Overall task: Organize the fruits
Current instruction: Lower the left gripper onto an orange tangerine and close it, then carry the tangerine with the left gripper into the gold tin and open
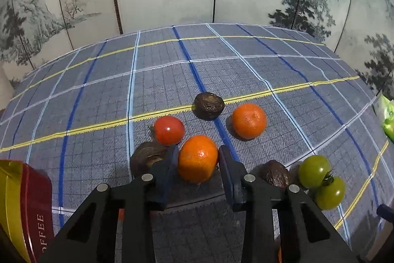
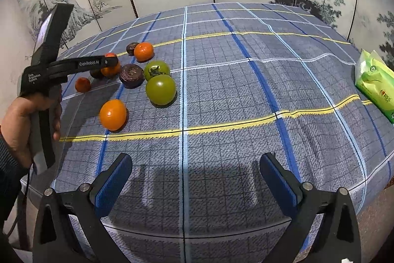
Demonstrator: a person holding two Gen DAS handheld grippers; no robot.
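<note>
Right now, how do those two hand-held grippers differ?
The left hand-held gripper is shut on an orange; the right hand-held gripper is open, with nothing between its pads. The left sits among the fruit; the right hangs over bare tablecloth. Both have blue pads.

Coffee tin [image 1: 27,211] at the tabletop's near left corner, cut off by the frame edge. Dark fruit [image 1: 145,159] partly hidden behind the left tongs' [image 1: 198,165] finger. Green packet [image 2: 376,83] at the right edge, cropped. Small red fruit [image 2: 110,55] mostly hidden behind the left tongs.
</note>
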